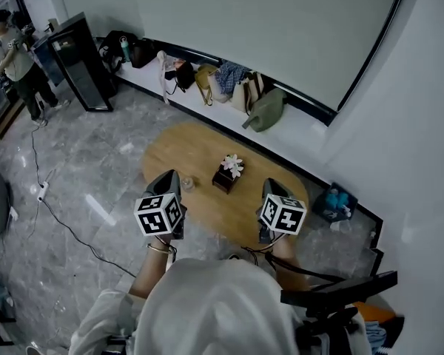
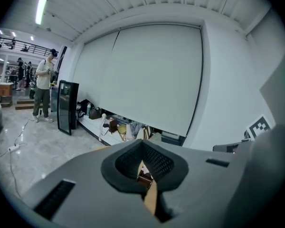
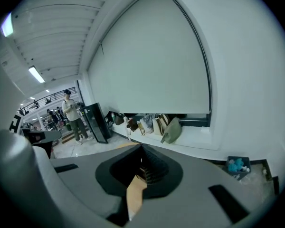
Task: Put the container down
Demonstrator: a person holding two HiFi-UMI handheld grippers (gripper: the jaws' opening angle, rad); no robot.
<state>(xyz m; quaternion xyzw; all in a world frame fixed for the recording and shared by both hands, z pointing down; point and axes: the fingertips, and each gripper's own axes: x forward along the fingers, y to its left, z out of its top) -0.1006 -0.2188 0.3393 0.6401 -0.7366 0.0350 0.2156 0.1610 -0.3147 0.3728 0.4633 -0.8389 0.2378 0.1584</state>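
Observation:
A small dark brown container (image 1: 223, 180) with a pale flower (image 1: 232, 164) on top stands near the middle of the round wooden table (image 1: 192, 148). A sliver of the container (image 2: 144, 177) shows through the gap behind the left jaws. My left gripper (image 1: 169, 176) hovers over the table's near left edge, apart from the container, its jaws shut with nothing between them. My right gripper (image 1: 272, 186) hangs to the container's right, also apart. In its own view the right gripper (image 3: 141, 147) has its jaws meeting at the tip, empty. The left gripper (image 2: 142, 141) looks the same in its own view.
A small clear glass (image 1: 186, 183) sits on the table left of the container. Several bags (image 1: 237, 87) line the ledge under the white screen. A black cabinet (image 1: 81, 61) and a person (image 1: 18, 61) are at far left. A cable (image 1: 59, 217) runs over the floor.

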